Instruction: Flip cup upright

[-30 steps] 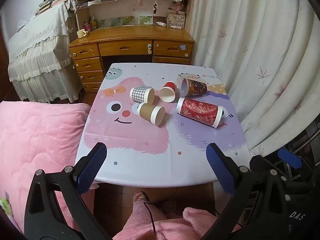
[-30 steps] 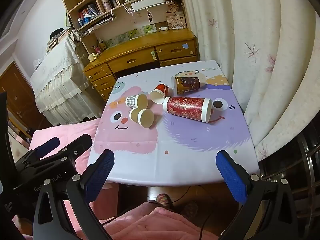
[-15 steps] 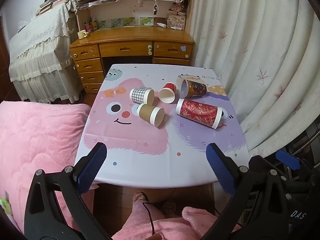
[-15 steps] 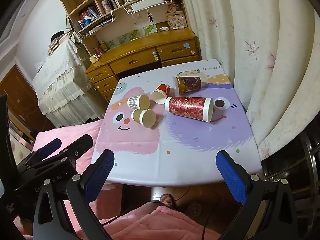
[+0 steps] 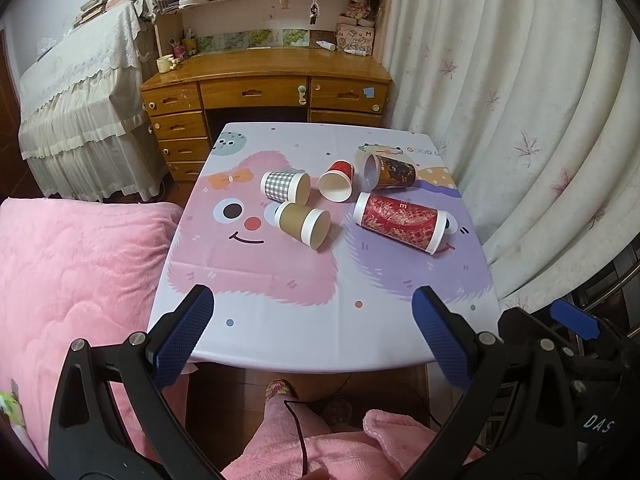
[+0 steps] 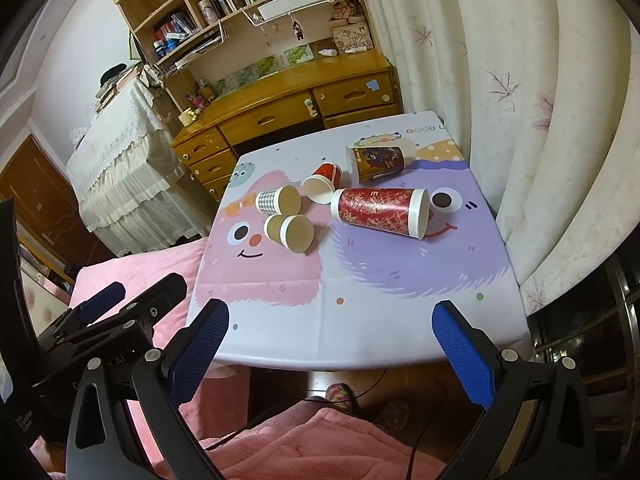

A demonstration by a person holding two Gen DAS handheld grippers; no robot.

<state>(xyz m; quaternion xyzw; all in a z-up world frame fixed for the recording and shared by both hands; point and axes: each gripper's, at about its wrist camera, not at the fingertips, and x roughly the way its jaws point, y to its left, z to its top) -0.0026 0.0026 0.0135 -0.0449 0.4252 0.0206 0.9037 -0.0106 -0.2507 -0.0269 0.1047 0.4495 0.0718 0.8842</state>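
Observation:
Several paper cups lie on their sides on the small table: a checked cup, a tan cup, a small red cup, a brown cup and a tall red patterned cup. They also show in the right wrist view: the checked cup, the tan cup, the small red cup, the brown cup and the tall red cup. My left gripper is open and empty, short of the table's near edge. My right gripper is open and empty, also near that edge.
A white curtain hangs close along the table's right side. A pink blanket lies to the left. A wooden desk with shelves stands behind the table. The person's pink-clad legs are below the grippers.
Both views have shifted slightly; the right gripper has edged a little closer to the table. The cups have not moved and both grippers stay open.

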